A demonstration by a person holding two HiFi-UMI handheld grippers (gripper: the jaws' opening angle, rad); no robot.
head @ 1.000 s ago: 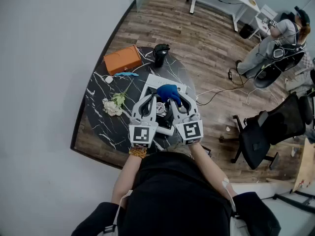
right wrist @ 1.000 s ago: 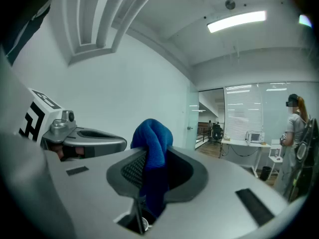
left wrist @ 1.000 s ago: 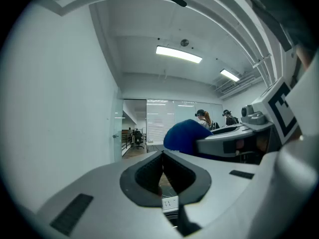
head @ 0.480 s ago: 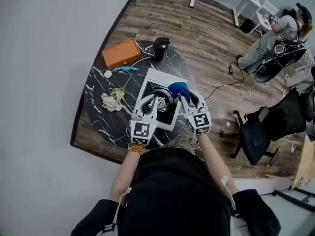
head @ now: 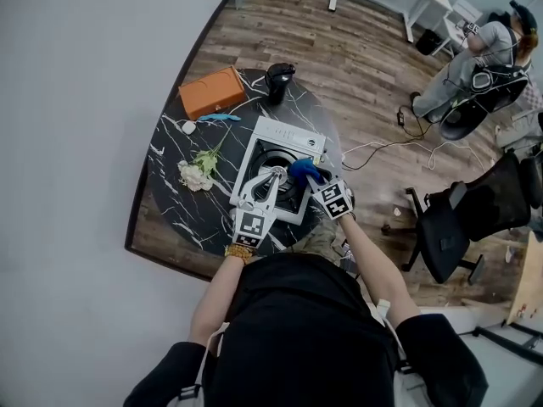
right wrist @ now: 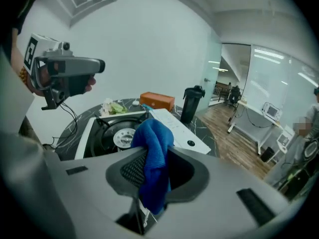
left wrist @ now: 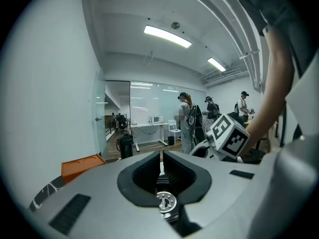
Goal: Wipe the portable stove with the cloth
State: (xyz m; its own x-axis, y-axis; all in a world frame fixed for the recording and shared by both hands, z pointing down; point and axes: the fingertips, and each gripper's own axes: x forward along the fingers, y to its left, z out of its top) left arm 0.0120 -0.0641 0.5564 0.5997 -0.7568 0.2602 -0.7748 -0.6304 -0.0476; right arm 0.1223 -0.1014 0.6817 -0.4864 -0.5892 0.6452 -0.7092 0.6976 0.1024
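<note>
Clamping blue cloth in R tool, jaws closed hard on it, just over portable stove near its R edge, mid worktop. Holding L tool above burner, jaws together, nothing btwn. Judging wipe barely underway; most of stove surface prob. left to do.

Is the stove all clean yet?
Done: the blue cloth is picked up, pinched in the right gripper. In hand: it's over the right side of the stove. Left: the wiping; I can't tell how much is clean.
</note>
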